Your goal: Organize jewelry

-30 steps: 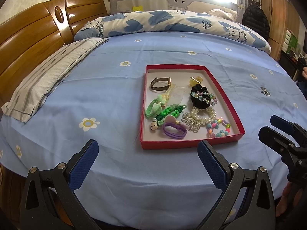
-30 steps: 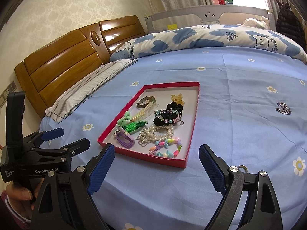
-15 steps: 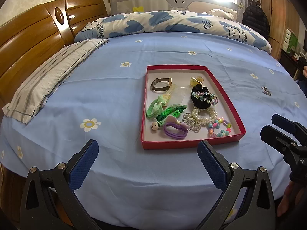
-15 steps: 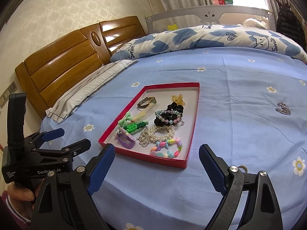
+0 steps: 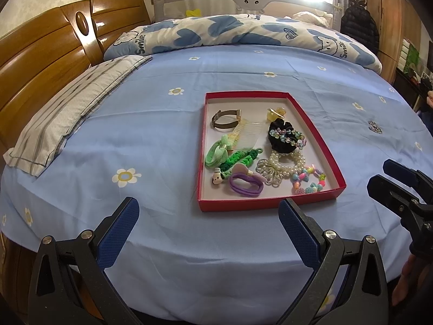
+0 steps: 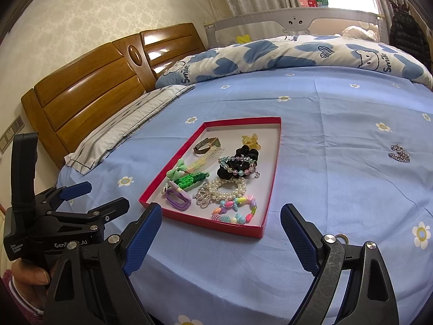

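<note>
Left wrist view: the left gripper [image 5: 207, 226] hangs low over the near edge of the blue flowered bedsheet [image 5: 151, 124], its blue-padded jaws spread wide with nothing between them, squarely facing the red tray [image 5: 270, 204] just beyond. The tray holds a purple hair tie [image 5: 245, 184], green braided bands [image 5: 239, 159], a clear comb [image 5: 247, 136], a pearl bracelet [image 5: 288, 162] and a black scrunchie [image 5: 282, 140] (crowded, several overlapping). The right gripper [image 5: 389, 177] shows at the right edge, apart from the tray. Right wrist view: the right gripper [image 6: 220, 231], likewise gaping and empty, looks past the tray's near right corner; one rhinestone clip [image 6: 400, 153] lies alone on the sheet, well right of the tray, probably the piece left to collect.
</note>
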`<control>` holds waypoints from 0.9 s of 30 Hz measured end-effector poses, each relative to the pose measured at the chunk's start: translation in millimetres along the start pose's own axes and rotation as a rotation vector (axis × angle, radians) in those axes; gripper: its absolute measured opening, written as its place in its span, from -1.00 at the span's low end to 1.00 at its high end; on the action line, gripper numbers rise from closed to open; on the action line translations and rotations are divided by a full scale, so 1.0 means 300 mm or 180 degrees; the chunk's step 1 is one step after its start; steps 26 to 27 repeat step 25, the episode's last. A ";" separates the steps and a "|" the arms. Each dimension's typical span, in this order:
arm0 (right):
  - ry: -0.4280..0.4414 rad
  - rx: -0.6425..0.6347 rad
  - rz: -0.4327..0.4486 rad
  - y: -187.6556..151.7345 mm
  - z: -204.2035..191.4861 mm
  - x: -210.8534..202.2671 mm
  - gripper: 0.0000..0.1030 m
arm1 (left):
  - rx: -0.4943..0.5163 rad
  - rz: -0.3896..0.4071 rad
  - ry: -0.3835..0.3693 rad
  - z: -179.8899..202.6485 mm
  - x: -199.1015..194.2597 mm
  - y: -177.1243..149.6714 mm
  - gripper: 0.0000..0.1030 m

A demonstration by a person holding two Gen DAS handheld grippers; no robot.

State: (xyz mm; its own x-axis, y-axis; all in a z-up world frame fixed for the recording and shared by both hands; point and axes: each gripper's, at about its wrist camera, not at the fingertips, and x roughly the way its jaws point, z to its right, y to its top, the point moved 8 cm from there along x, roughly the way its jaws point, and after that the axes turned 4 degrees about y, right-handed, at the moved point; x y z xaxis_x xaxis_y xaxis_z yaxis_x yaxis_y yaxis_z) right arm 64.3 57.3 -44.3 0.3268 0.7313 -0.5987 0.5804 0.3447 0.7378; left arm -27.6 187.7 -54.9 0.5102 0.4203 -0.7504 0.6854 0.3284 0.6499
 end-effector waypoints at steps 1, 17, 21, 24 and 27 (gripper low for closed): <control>-0.0001 0.0002 -0.0003 0.000 0.000 0.000 0.76 | 0.0000 0.0000 0.0000 0.000 0.000 0.000 1.00; -0.0022 0.0021 0.0005 0.017 0.018 0.000 0.76 | 0.0023 -0.0009 -0.0016 0.014 0.005 0.014 1.00; -0.0035 0.0044 0.0005 0.024 0.031 0.002 0.76 | 0.0024 -0.0012 -0.0025 0.017 0.007 0.019 1.00; -0.0035 0.0061 -0.0011 0.026 0.036 0.011 0.77 | 0.0026 -0.0023 -0.0029 0.023 0.017 0.030 1.00; -0.0029 0.0064 -0.0020 0.027 0.037 0.015 0.78 | 0.0028 -0.0027 -0.0034 0.025 0.020 0.033 1.00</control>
